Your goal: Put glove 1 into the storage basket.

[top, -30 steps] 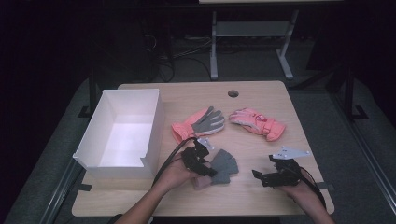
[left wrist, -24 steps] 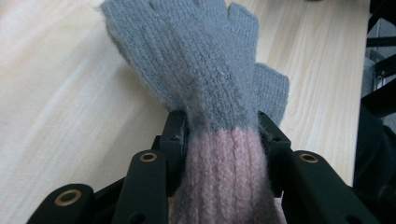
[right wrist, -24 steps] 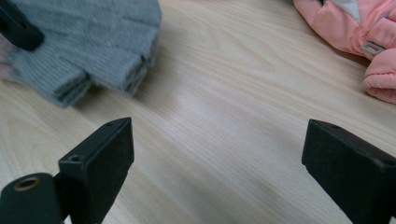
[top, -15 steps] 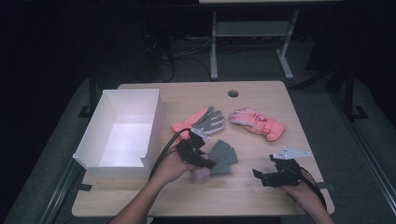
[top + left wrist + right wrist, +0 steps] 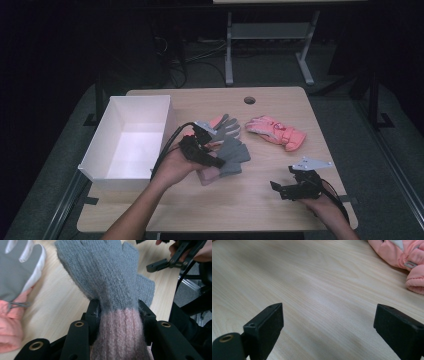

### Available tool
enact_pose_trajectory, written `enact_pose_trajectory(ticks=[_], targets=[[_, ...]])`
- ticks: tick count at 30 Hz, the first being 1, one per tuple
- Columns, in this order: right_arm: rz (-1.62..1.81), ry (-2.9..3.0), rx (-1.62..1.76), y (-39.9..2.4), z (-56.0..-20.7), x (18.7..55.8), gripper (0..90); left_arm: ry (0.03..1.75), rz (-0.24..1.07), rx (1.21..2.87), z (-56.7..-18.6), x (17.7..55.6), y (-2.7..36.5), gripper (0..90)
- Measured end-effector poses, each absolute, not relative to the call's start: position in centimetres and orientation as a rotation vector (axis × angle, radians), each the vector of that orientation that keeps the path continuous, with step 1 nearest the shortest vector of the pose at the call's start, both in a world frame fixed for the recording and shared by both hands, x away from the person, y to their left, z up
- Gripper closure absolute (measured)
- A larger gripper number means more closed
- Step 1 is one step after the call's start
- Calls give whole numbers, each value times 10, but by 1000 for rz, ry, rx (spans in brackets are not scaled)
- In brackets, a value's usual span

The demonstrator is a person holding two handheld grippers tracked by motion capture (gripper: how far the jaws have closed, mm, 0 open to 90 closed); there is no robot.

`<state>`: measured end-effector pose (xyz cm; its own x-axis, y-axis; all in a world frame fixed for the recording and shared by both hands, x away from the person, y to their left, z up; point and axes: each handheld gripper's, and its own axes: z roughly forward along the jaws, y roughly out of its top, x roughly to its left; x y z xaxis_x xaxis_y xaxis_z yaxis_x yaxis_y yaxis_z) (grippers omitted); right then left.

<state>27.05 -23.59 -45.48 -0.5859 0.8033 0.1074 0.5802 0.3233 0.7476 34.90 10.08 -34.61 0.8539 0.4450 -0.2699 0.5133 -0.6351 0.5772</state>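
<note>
Right tongs [image 5: 328,327]: two black jaws rise from the lower edge, one at lower left, one at lower right, standing wide apart. Nothing lies between them; bare wood shows through the gap. Tabletop [image 5: 317,282]: pale wood with grain running across, surface unmarked where visible. A brass-coloured fitting sits at the base of the left jaw, with a small hole in the jaw's upper face. Pink padded glove [image 5: 404,253]: upper right corner, partly cut off by the edge, resting on the tabletop, well apart from both jaws. A small grey buckle shows on it.

Dim lab: bare desk [image 5: 260,200], floor cables [image 5: 172,70]
</note>
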Motion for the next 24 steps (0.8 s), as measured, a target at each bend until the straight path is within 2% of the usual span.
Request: enact_pose_trajectory(ticks=[8, 24], targets=[[1130, 2323, 1246, -235, -457, 272, 45, 716, -98, 2346, -320, 354, 115, 619], [1120, 2325, 1248, -235, -459, 273, 45, 808, 2, 2285, -273, 368, 161, 620]])
